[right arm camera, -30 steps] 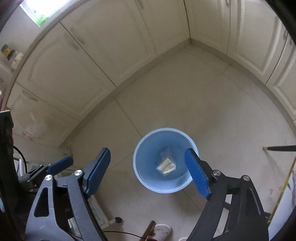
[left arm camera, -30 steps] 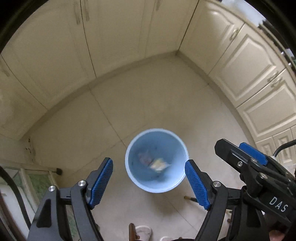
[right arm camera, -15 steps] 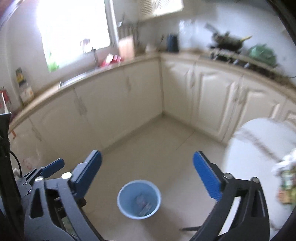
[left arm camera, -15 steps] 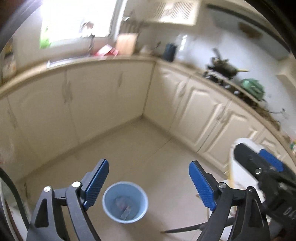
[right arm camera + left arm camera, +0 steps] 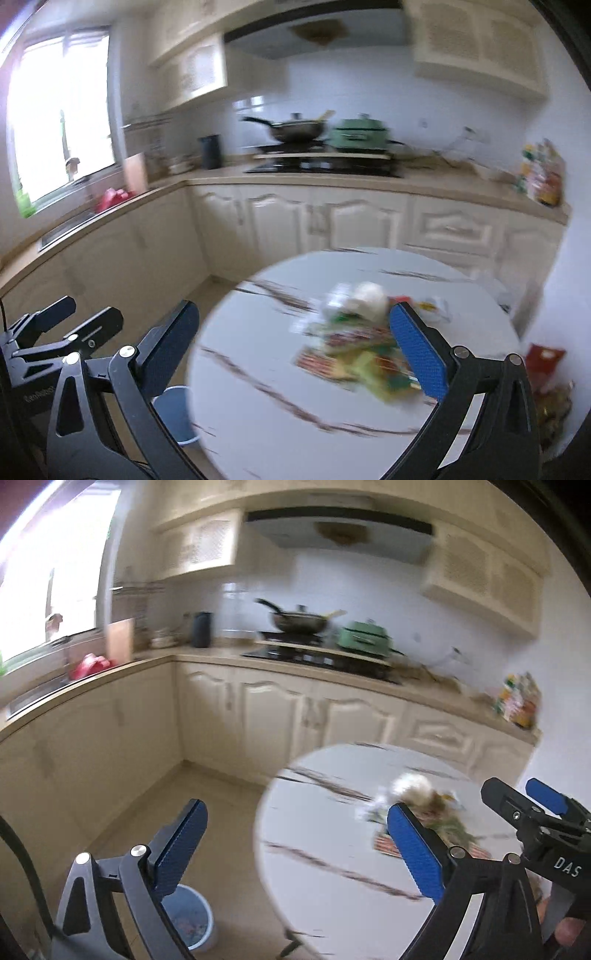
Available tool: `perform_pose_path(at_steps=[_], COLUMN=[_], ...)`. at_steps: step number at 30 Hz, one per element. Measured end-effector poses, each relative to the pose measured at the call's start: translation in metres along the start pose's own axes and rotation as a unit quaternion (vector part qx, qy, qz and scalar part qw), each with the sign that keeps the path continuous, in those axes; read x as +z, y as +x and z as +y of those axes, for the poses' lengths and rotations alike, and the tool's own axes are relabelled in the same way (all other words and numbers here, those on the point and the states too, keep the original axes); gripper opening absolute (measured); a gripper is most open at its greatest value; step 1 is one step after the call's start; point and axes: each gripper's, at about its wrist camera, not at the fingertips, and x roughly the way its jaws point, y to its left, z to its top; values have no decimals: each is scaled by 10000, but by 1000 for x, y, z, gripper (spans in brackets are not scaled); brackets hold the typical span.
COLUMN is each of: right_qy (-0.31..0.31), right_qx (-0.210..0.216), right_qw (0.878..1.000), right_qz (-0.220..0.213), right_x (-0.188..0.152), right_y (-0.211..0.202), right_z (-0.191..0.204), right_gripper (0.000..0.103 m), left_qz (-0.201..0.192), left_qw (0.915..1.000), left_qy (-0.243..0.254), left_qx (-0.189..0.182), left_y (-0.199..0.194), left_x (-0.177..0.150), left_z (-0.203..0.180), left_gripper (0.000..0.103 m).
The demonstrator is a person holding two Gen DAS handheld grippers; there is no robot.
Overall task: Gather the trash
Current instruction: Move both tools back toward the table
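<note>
Both grippers face a round white marble-patterned table (image 5: 280,417) in a kitchen, and both pictures are blurred. The left gripper (image 5: 295,849) has its jaws opening, already wide apart, with nothing between the blue pads. The right gripper (image 5: 299,350) holds its jaws fully apart and also grips nothing. The trash pile (image 5: 358,343), a heap of colourful wrappers with a pale crumpled ball on its far side, lies on the table toward the right, just behind the right gripper's right finger. The blue bin (image 5: 192,923) stands on the floor at the table's near left, partly hidden by the left gripper's left finger, with scraps in it. Beyond, cream cabinets (image 5: 332,221) run under a counter carrying a wok (image 5: 295,129) and a green pot (image 5: 358,138).
</note>
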Motion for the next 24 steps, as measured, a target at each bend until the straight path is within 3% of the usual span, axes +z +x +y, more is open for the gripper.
perform_pose_path(at_steps=[3, 9, 16, 24], right_qy=[184, 410, 486, 492], right_qx=[-266, -482, -568, -569], right_qw=[9995, 9978, 9965, 9951], right_qz=[66, 185, 368, 648], right_x=[-6, -16, -19, -19], right_y=[-6, -5, 20, 71], right_z=[-45, -105, -139, -161], right_gripper=[103, 103, 103, 103], left_qz=[94, 271, 689, 1135], left_qw=[9995, 9980, 9942, 9877], left_qy=[274, 571, 796, 1012], left_qx=[-117, -97, -193, -363], left_y=[6, 58, 152, 250], left_x=[5, 43, 84, 93], left_z=[-20, -47, -107, -129], left_gripper=[97, 97, 97, 97])
